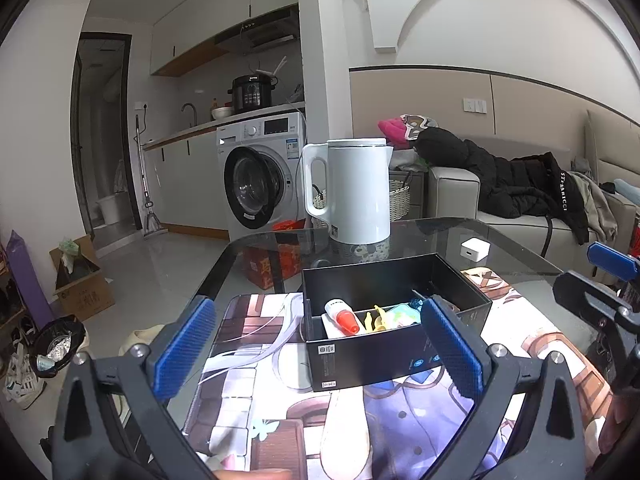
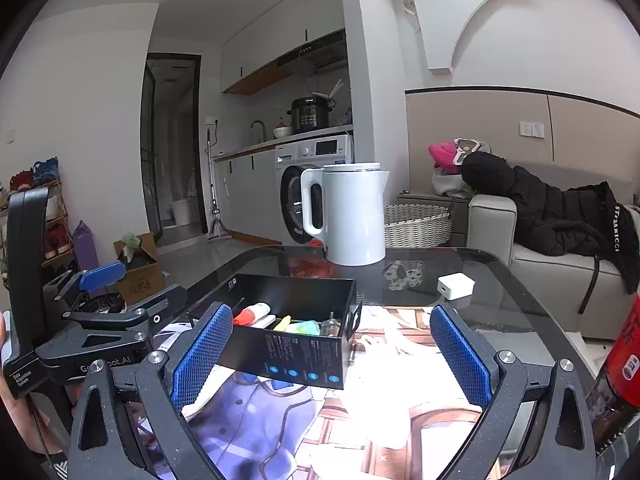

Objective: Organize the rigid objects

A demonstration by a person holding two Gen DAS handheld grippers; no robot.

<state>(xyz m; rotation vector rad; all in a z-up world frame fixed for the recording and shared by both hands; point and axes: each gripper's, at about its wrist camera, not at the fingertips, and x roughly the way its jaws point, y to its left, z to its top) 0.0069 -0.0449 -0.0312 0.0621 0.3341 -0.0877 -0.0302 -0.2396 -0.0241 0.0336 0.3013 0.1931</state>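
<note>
Standing on the glass table (image 1: 516, 240), a white kettle (image 1: 356, 192) rises behind the black box (image 1: 372, 360) holding small items; left gripper (image 1: 320, 344) and right gripper (image 2: 332, 356) gape wide, empty.

A box (image 1: 396, 320) sits mid-frame on the table (image 1: 500, 248), over a mat (image 1: 256, 344). Inside it lie a tube (image 1: 340, 314) at left and small items (image 1: 394, 316) to its right. Behind the box stands a kettle (image 1: 352, 188); a charger (image 1: 475, 249) lies to the box's upper right.
</note>
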